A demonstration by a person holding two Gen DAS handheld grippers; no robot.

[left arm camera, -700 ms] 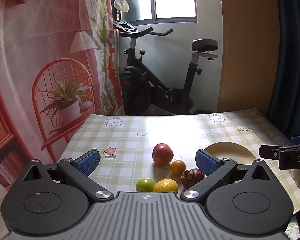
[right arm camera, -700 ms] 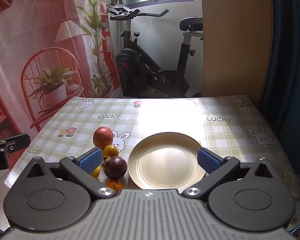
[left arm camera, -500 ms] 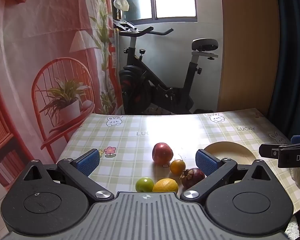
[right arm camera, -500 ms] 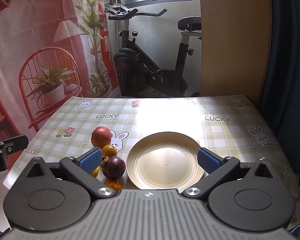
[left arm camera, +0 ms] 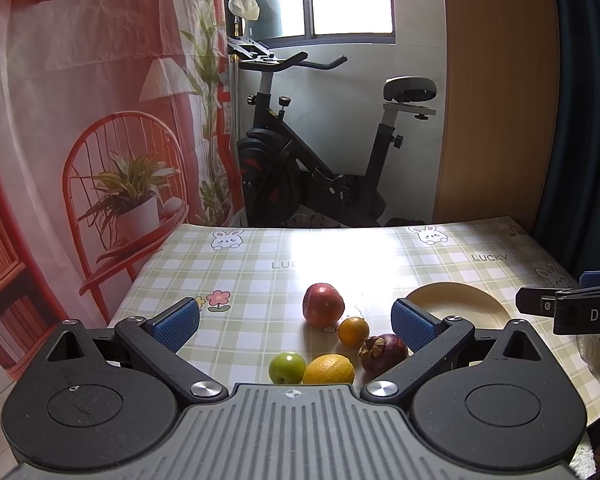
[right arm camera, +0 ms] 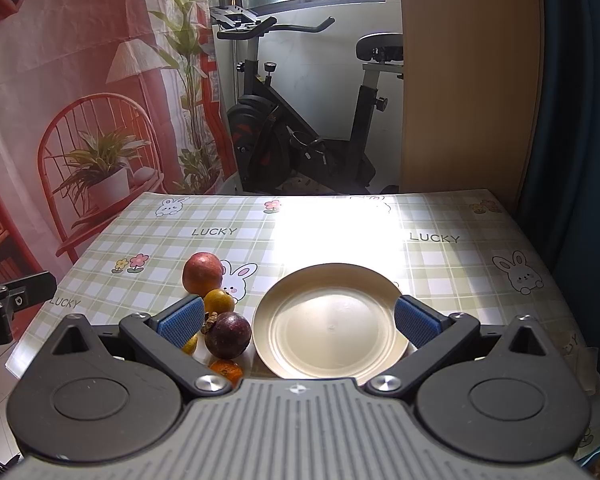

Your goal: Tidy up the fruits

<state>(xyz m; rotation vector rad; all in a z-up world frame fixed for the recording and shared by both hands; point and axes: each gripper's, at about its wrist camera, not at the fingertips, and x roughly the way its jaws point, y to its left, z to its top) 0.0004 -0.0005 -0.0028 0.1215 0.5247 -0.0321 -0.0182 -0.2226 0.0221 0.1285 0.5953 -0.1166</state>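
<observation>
Several fruits lie in a cluster on the checked tablecloth: a red apple (left arm camera: 323,305) (right arm camera: 202,273), a small orange (left arm camera: 353,331) (right arm camera: 218,300), a dark mangosteen (left arm camera: 384,353) (right arm camera: 227,335), a lemon (left arm camera: 328,369), a green fruit (left arm camera: 287,367) and a tangerine (right arm camera: 226,369) near the front. To their right sits an empty cream plate (right arm camera: 332,320) (left arm camera: 456,304). My left gripper (left arm camera: 296,322) hovers open above the fruit cluster. My right gripper (right arm camera: 298,320) is open over the plate, nothing between its fingers.
The table (right arm camera: 340,220) carries a green checked cloth with rabbits and "LUCKY" print. An exercise bike (left arm camera: 324,152) stands beyond the far edge. A red printed curtain (left arm camera: 80,120) hangs on the left, a wooden panel (right arm camera: 468,80) and a dark curtain on the right.
The right wrist view has drifted slightly to the right, so the fruits and plate sit a little further left in it. The left gripper has hardly moved. Both stay open.
</observation>
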